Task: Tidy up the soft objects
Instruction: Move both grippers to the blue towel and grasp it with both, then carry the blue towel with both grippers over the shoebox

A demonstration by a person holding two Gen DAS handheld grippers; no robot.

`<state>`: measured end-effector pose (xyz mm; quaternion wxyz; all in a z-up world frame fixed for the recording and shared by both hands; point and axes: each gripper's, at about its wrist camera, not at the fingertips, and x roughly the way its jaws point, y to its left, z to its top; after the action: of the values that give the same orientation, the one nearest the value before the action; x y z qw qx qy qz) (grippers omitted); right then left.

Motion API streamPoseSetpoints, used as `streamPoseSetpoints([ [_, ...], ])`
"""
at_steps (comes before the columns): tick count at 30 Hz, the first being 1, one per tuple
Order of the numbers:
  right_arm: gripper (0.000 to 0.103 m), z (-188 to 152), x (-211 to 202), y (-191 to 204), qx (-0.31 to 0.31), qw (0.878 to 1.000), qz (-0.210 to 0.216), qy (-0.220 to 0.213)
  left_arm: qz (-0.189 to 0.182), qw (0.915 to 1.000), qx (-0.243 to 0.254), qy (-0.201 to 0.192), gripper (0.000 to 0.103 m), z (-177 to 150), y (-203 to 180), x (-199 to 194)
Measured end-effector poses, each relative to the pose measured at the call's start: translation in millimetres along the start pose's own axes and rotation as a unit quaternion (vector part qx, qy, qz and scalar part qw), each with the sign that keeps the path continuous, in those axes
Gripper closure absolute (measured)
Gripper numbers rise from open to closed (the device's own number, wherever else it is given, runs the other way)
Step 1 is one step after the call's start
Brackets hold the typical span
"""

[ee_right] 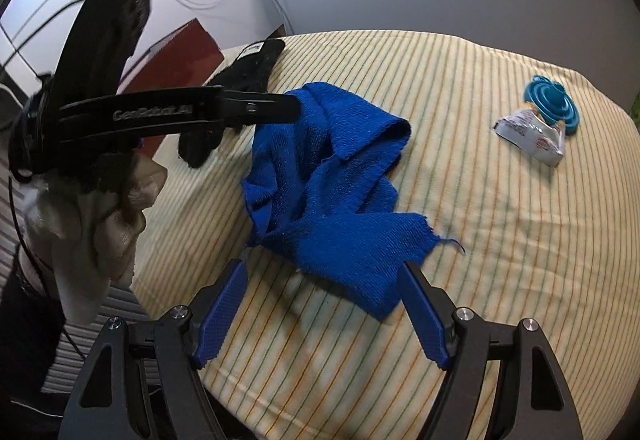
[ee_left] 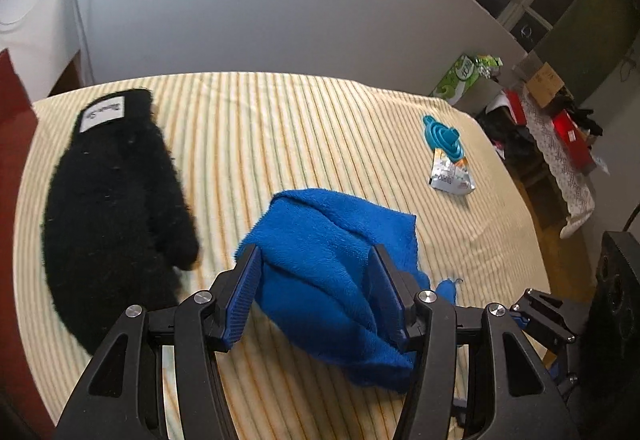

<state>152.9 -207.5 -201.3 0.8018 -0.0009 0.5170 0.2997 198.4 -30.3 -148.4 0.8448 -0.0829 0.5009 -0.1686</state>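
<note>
A crumpled blue towel (ee_left: 332,252) is bunched between the pads of my left gripper (ee_left: 315,251), which is shut on it. In the right wrist view the blue towel (ee_right: 328,176) drapes down from the left gripper's fingertips (ee_right: 290,106) onto the striped yellow bedcover (ee_right: 480,260), casting a shadow under its low end. My right gripper (ee_right: 323,266) stands open just below, with the towel's lower corner between its fingertips and untouched by the pads. A fuzzy black mitten (ee_left: 116,200) with a white label lies to the left.
A teal collapsible funnel (ee_left: 444,136) and a foil packet (ee_left: 452,176) lie at the bed's far right. A hand in a white glove (ee_right: 92,224) holds the left gripper. A grey headboard (ee_left: 260,8) stands behind; boxes and clutter (ee_left: 560,120) crowd the floor on the right.
</note>
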Motion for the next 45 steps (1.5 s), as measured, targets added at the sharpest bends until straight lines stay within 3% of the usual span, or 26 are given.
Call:
streamPoseSetpoints([
  [3, 0.034, 1.3, 4.7, 0.7, -0.005, 1.000, -0.001, -0.001, -0.003, 0.9999, 0.011, 0.004, 0.050, -3.1, -3.2, 3.8],
  [5, 0.044, 2.3, 9.5, 1.2, -0.006, 1.000, -0.003, 0.001, -0.004, 0.9999, 0.012, 0.004, 0.054, -2.7, -2.9, 5.2],
  [7, 0.049, 4.2, 13.4, 1.8, -0.009, 1.000, -0.010, -0.004, -0.006, 0.9998, 0.016, 0.010, 0.072, -4.4, -2.6, 7.2],
  [10, 0.060, 9.6, 15.0, 0.5, -0.006, 1.000, -0.015, -0.012, -0.008, 0.9996, 0.023, 0.014, 0.088, -7.0, -4.2, 8.7],
  [14, 0.078, 15.4, 18.0, -2.2, -0.002, 1.000, -0.020, -0.019, -0.018, 0.9992, 0.033, 0.014, 0.091, -13.2, -7.3, 5.5],
  [17, 0.085, 16.9, 18.0, -6.0, 0.003, 1.000, -0.015, -0.024, -0.029, 0.9987, 0.038, 0.017, 0.091, -19.1, -8.6, 1.2],
  [24, 0.088, 20.2, 15.8, -10.5, 0.000, 0.999, -0.014, -0.037, -0.043, 0.9973, 0.056, 0.021, 0.092, -32.5, -12.4, -3.2],
  [30, 0.090, 31.2, 13.8, -0.9, -0.023, 0.998, -0.008, -0.052, -0.069, 0.9965, 0.043, 0.021, 0.092, -32.8, -12.7, -8.5],
  [38, 0.091, 35.1, -9.4, 0.6, -0.017, 0.998, 0.017, -0.065, -0.094, 0.9942, 0.052, -0.008, 0.093, -28.3, -26.2, -38.6],
  [45, 0.092, 47.2, -36.1, 18.7, -0.029, 0.995, 0.028, -0.091, -0.092, 0.9931, 0.059, -0.044, 0.093, -21.1, -30.2, -71.5],
])
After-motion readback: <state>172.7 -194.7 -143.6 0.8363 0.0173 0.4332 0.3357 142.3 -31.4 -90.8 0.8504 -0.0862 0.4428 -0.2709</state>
